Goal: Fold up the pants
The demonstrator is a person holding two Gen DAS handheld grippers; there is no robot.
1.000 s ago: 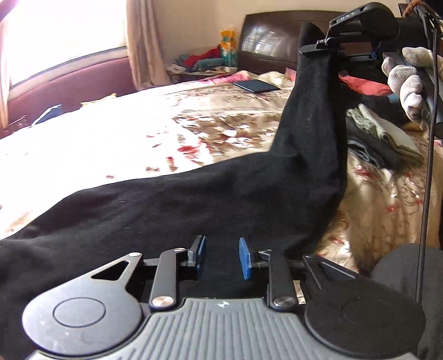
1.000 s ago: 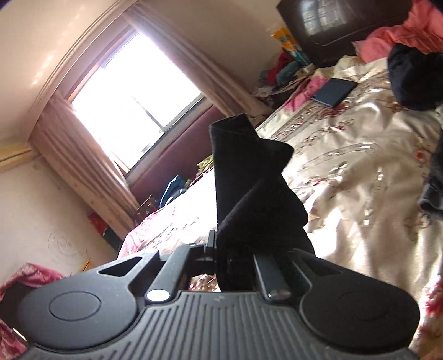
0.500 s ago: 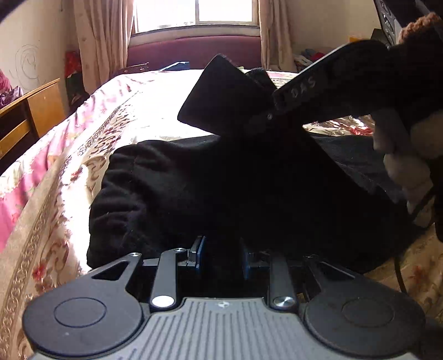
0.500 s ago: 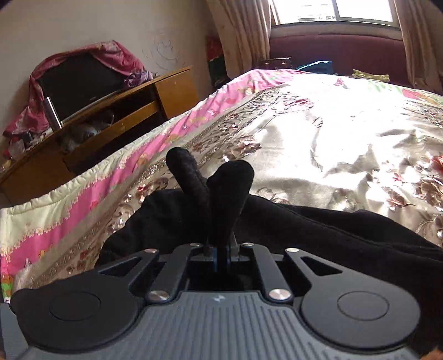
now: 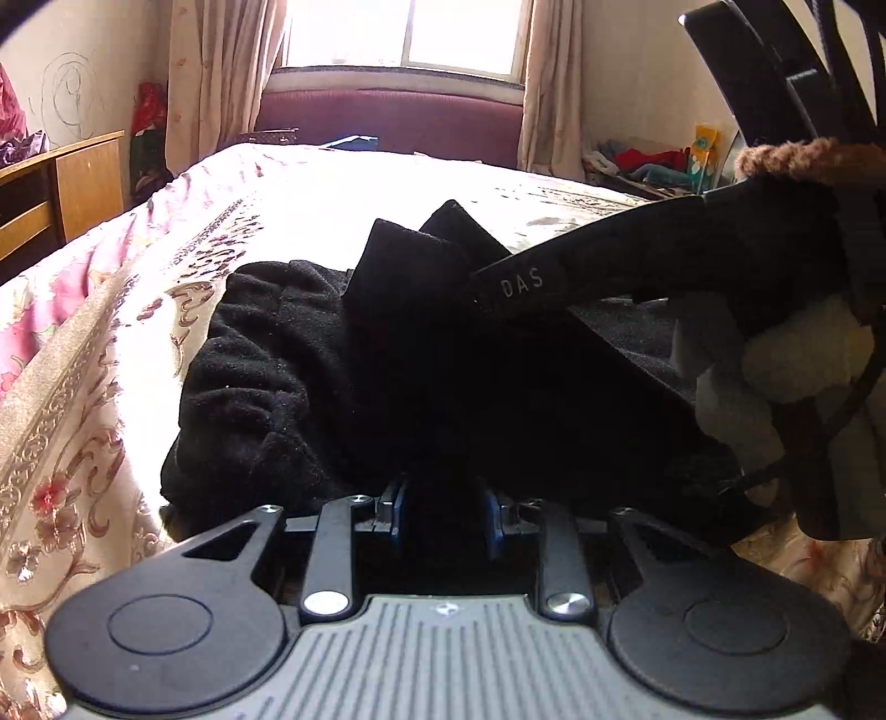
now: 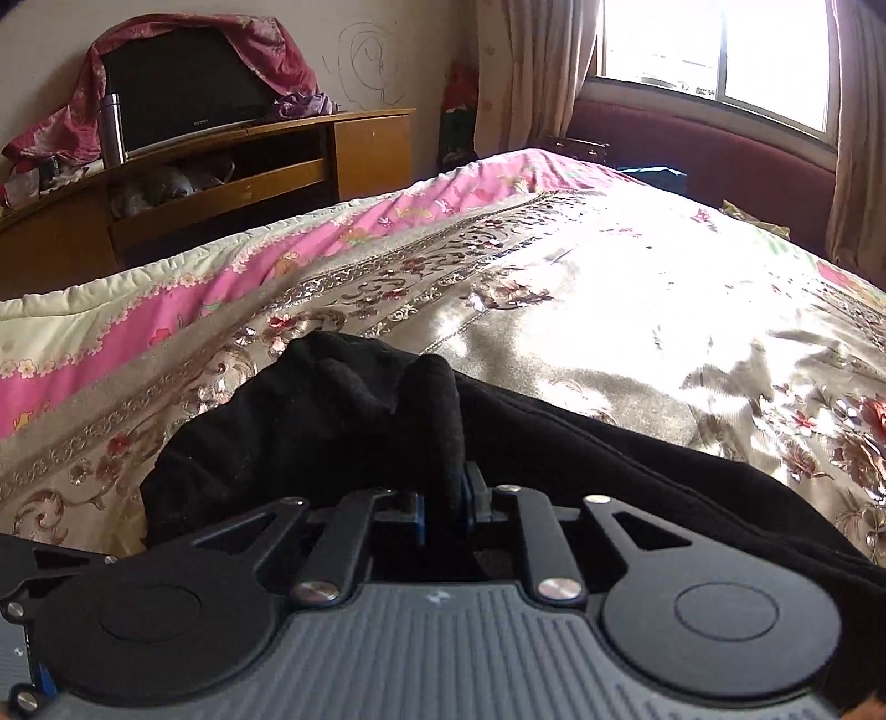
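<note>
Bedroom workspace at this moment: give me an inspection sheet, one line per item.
Surface: floral bedspread, sunlit.
Job's things: black pants bunched on the bed, partly folded over.
Clutter: nothing seen beside the pants.
Grippers: left hand-held gripper has pants cloth between its jaws; right hand-held gripper jaws opening, a cloth fold between them.
Cables: black cable by the gloved hand.
Surroundings: window, curtains, wooden TV cabinet.
</note>
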